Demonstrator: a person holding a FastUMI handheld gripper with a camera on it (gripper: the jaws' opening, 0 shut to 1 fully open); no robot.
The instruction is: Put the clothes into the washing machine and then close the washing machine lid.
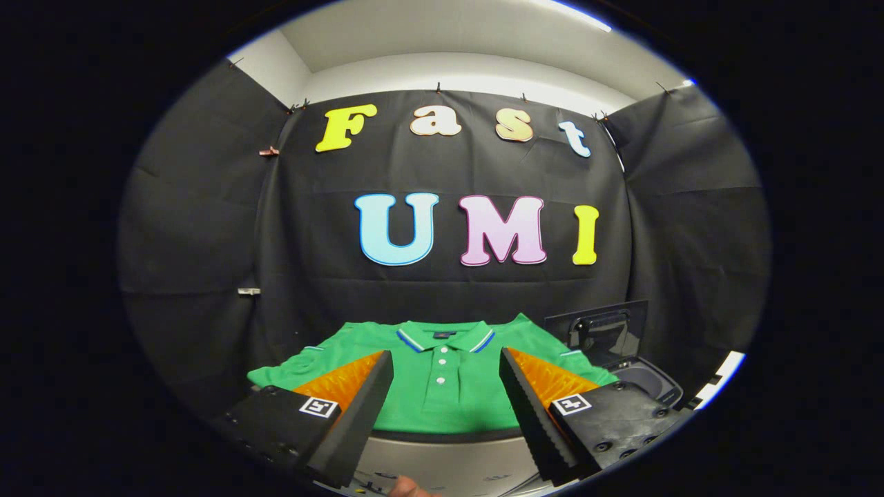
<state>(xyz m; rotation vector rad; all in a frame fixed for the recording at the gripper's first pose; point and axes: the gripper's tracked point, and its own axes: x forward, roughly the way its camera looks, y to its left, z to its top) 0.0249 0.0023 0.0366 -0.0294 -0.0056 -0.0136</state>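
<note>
Green polo shirt (442, 379) flat, just ahead of gripper (445, 397) jaws, spread apart

green polo shirt (442, 376): 1 | washing machine (646, 379): 1 | lid (599, 330): 1

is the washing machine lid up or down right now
Up: the lid stands raised behind the washing machine opening, right of the green shirt.

Green polo shirt (442, 379) lying flat, collar away, just ahead of spread gripper (446, 393) fingers; dark washing machine (639, 376) beside it, lid (597, 331) up.
</note>
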